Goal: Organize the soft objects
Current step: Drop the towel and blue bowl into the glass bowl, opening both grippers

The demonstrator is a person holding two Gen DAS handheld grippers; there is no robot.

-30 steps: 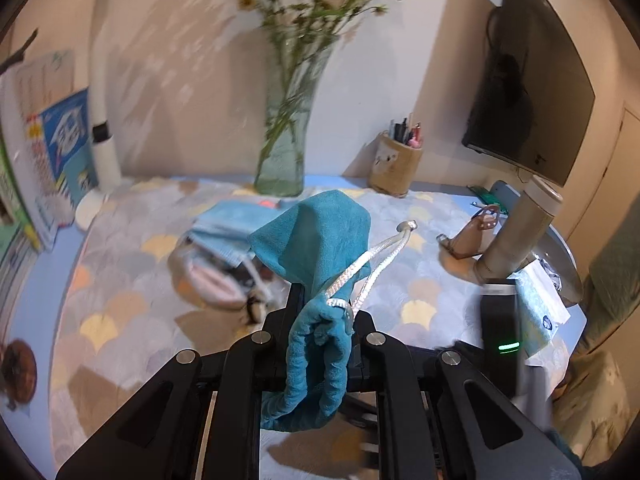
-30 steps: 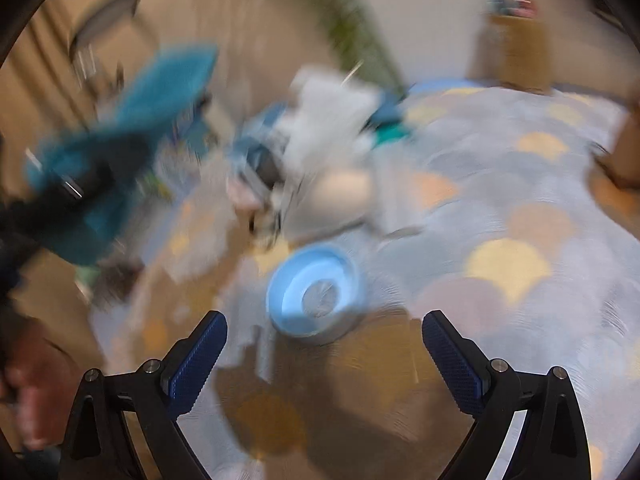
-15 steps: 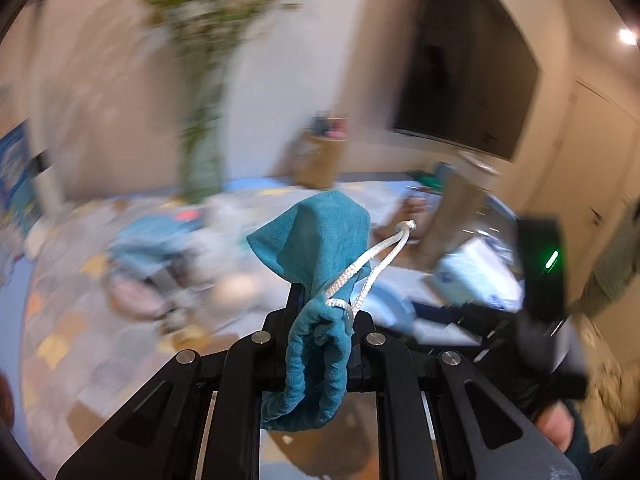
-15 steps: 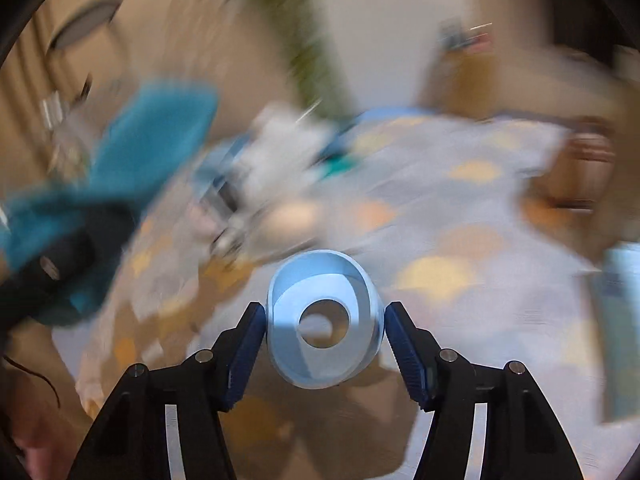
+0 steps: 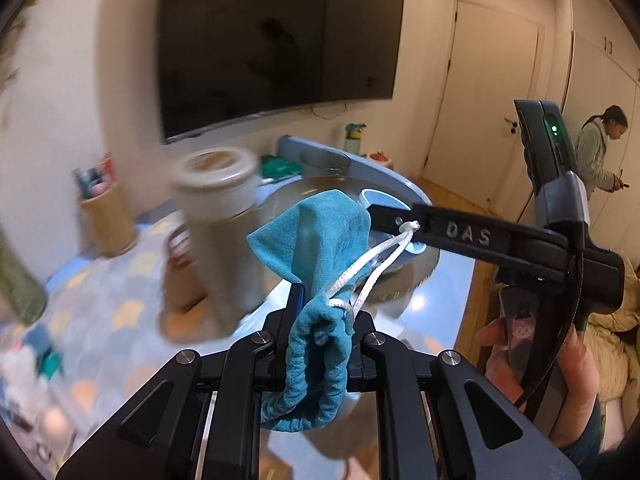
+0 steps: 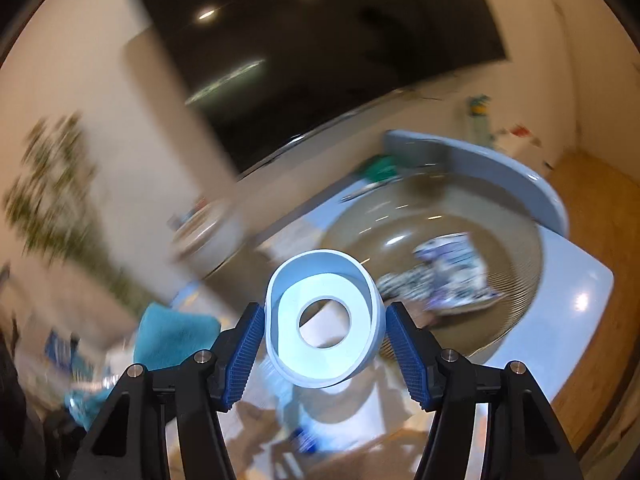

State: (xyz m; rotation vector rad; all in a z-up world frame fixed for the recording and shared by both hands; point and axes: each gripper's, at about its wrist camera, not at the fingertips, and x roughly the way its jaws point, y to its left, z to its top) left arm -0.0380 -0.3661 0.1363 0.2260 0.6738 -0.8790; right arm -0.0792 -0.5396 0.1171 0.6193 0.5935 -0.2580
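Observation:
My left gripper [image 5: 320, 304] is shut on a teal drawstring pouch [image 5: 320, 232], whose white cord [image 5: 372, 264] hangs to the right. The pouch stands up between the fingers and hides the fingertips. In the right wrist view, my right gripper [image 6: 324, 340] is shut on a light blue ring [image 6: 326, 364], with the blue pads [image 6: 248, 344] pressing its sides. The ring is held in the air in front of a round brown tray [image 6: 460, 216]. From the left wrist view, the right gripper's black finger [image 5: 468, 236] reaches in from the right, with the ring [image 5: 380, 198] at its tip.
A patterned packet [image 6: 444, 276] lies in the tray. A beige canister [image 5: 224, 224] and a pen holder [image 5: 106, 216] stand on the patterned tablecloth [image 5: 120, 280]. A dark screen [image 5: 272, 40] hangs on the wall. The blue table edge [image 6: 580, 300] curves right. A person [image 5: 600, 152] stands by the door.
Both hands swung right, from the middle of the table to the round tray at its end. The right gripper shut on the blue ring and lifted it. The left gripper still holds the pouch.

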